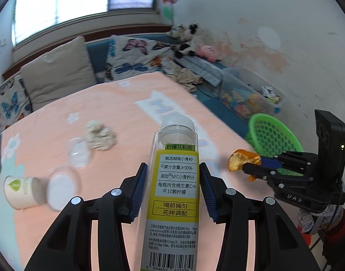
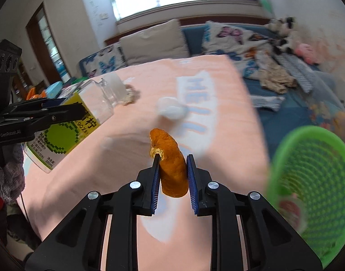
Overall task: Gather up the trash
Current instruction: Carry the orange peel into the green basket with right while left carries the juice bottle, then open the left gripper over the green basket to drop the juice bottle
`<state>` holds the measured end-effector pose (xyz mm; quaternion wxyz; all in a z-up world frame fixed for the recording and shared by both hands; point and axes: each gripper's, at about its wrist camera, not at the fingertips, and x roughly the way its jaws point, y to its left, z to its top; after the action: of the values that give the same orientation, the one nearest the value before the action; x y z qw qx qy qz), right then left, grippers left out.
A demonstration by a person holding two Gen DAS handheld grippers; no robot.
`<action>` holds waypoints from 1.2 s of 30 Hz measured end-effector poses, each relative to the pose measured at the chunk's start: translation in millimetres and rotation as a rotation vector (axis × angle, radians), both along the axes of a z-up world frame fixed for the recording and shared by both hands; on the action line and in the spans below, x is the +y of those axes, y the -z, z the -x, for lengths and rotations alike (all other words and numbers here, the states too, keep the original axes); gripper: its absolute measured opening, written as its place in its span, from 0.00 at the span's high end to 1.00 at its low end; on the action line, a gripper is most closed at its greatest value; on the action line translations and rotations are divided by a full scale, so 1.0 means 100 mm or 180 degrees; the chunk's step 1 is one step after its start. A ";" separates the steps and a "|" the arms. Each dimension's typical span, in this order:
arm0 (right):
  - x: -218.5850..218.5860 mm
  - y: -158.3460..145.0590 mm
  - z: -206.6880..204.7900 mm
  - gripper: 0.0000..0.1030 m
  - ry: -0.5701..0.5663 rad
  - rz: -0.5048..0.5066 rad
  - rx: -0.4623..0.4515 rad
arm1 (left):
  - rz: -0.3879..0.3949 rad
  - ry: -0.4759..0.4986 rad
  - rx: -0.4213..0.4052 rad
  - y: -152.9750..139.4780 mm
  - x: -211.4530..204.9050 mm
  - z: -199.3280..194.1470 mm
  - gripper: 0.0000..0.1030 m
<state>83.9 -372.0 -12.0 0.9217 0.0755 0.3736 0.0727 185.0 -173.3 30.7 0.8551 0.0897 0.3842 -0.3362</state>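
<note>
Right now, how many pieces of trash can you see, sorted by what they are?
Clear plastic juice bottle with yellow label: 1
Orange peel piece: 1
White paper cup lying on its side: 1
Clear plastic lids: 2
Crumpled beige tissue wad: 1
Total: 6

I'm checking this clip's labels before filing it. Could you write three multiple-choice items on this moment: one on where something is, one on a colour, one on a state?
1. Where is the basket relative to the table?
A. On the table's middle
B. Off the table's edge, on the right gripper's side
C. Under the paper cup

2. What colour is the basket?
A. Green
B. Red
C. Black

3. What does the left gripper hold?
A. Nothing
B. The orange peel
C. The capped clear bottle

Answers:
1 B: it sits past the pink cloth's edge, lower than the tabletop.
2 A: its mesh wall is bright green.
3 C: the bottle stands between its pads, while the right gripper grips the orange peel.
</note>
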 end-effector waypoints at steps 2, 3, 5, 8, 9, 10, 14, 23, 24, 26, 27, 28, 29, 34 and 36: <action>-0.18 -0.01 0.13 0.77 0.0152 0.0065 0.0000 | 0.0012 0.0083 0.0009 0.00 -0.15 0.06 0.57; -0.29 -0.01 0.21 0.77 0.0240 0.0092 0.0002 | 0.0023 0.0133 0.0020 0.00 -0.25 0.09 0.57; -0.48 0.01 0.34 0.77 0.0386 0.0134 0.0013 | 0.0034 0.0219 0.0029 0.00 -0.40 0.16 0.57; -0.82 0.05 0.54 0.77 0.0660 0.0152 0.0054 | 0.0037 0.0372 0.0018 -0.02 -0.67 0.28 0.57; -0.96 0.07 0.62 0.77 0.0778 0.0165 0.0078 | 0.0038 0.0409 0.0015 -0.03 -0.74 0.31 0.57; -1.07 0.09 0.67 0.77 0.0880 0.0190 0.0095 | 0.0038 0.0447 0.0012 -0.04 -0.81 0.34 0.57; -1.42 0.20 0.88 0.77 0.1214 0.0212 0.0175 | 0.0037 0.0619 0.0020 -0.05 -1.15 0.46 0.57; -1.85 0.36 1.08 0.73 0.1619 0.0091 0.0258 | -0.0005 0.0952 0.0062 -0.03 -1.75 0.65 0.57; -1.88 0.37 1.12 0.69 0.1640 0.0069 0.0248 | -0.0019 0.0988 0.0065 -0.01 -1.83 0.68 0.57; -1.90 0.35 1.17 0.67 0.1672 0.0050 0.0206 | -0.0041 0.1051 0.0076 0.01 -1.96 0.72 0.57; -1.92 0.33 1.20 0.65 0.1690 0.0061 0.0187 | -0.0047 0.1091 0.0100 0.02 -2.05 0.73 0.57; -1.93 0.32 1.23 0.61 0.1694 0.0056 0.0165 | -0.0052 0.1119 0.0122 0.04 -2.11 0.75 0.57; -1.94 0.30 1.26 0.60 0.1708 0.0054 0.0142 | -0.0061 0.1148 0.0138 0.05 -2.17 0.77 0.57; -1.93 0.20 1.46 0.52 0.1766 0.0103 0.0021 | -0.0138 0.1285 0.0218 0.17 -2.52 0.91 0.57; -1.93 0.16 1.54 0.50 0.1784 0.0135 -0.0034 | -0.0164 0.1327 0.0265 0.22 -2.65 0.94 0.57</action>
<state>-70.5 -565.3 -27.7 0.9092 0.1562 0.3347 -0.1924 91.1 -438.3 8.3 0.7479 0.1752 0.4008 -0.4993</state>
